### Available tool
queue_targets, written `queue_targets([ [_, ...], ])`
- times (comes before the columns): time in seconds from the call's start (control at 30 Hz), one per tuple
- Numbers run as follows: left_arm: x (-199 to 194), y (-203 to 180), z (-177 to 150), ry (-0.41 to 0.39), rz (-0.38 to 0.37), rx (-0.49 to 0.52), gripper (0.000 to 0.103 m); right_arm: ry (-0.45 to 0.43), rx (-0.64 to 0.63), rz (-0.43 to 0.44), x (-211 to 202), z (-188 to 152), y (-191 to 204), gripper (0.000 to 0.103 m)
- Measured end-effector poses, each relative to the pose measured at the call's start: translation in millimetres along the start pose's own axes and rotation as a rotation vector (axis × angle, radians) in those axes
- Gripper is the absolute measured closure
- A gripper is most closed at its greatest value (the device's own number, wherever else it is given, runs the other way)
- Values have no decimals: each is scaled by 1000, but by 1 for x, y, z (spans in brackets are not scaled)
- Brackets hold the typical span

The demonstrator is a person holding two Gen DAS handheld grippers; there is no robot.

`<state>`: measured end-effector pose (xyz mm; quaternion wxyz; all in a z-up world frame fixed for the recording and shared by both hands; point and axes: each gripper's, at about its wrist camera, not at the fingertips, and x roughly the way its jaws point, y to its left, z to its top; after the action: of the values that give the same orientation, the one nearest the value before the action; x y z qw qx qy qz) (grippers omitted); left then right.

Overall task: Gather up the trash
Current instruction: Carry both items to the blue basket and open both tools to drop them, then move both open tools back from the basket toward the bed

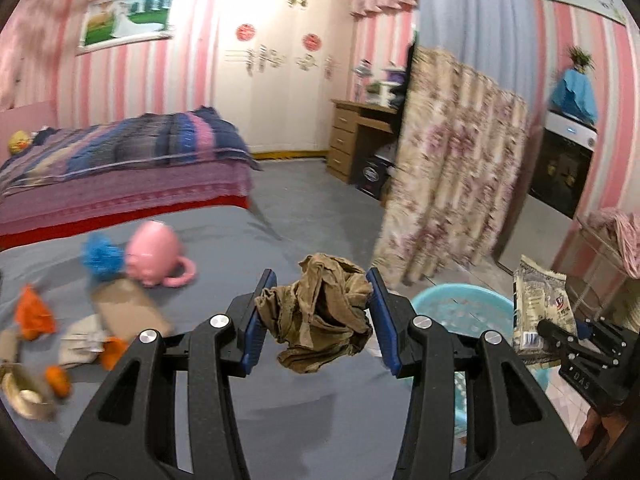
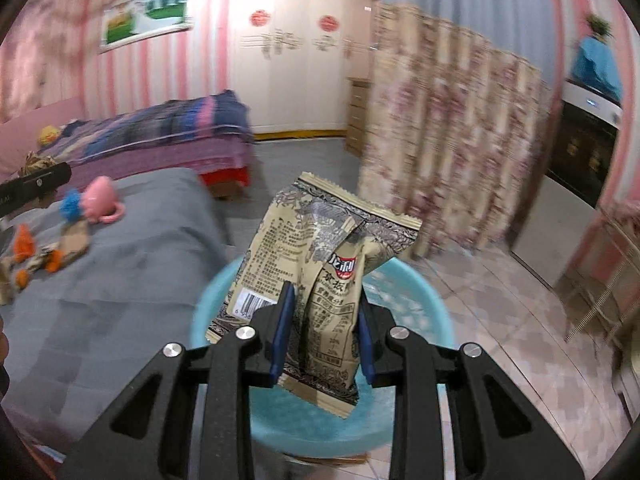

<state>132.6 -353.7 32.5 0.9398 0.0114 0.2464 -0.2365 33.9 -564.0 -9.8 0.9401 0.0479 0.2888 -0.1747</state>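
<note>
Both loads airborne, undropped: left gripper (image 1: pixel 316 316) fingers pinching crumpled brown paper wad (image 1: pixel 320 320), right gripper (image 2: pixel 324 336) fingers clamping tan printed snack packet (image 2: pixel 320 280) over round turquoise plastic basin (image 2: pixel 420 312); orange scraps (image 1: pixel 34 314) remain lower left on grey bed (image 1: pixel 248 248).

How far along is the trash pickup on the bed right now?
Done: nothing visibly binned yet. In hand: the left gripper holds a crumpled brown wad, the right gripper a snack wrapper, above the blue basket. Left: orange scraps, cardboard and other bits on the grey bedspread.
</note>
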Motion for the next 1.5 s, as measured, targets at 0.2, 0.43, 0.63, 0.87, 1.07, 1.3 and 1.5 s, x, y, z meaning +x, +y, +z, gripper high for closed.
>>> queue_targets([
  [0.2,52,-35,-40,114,-58,93,58,21,1,-74,20,-17,-27,74],
  [0.43,83,-74,-47,126,-142,178,58,14,39,-96,24,-31,-44,74],
  [0.63,112,-96,-48,181,-190,172,58,5,71,-112,23,-37,-49,74],
  [0.87,126,-88,-45,191,-185,135,17,2,70,-107,25,-35,-45,74],
  [1.07,126,-67,-39,180,-126,125,11,6,82,-111,26,-35,-41,74],
  [1.3,120,-45,-30,162,-89,104,6,19,77,-92,34,-30,-27,73],
  [1.5,114,-32,-28,171,-83,98,6,24,89,-75,40,-25,-20,55],
])
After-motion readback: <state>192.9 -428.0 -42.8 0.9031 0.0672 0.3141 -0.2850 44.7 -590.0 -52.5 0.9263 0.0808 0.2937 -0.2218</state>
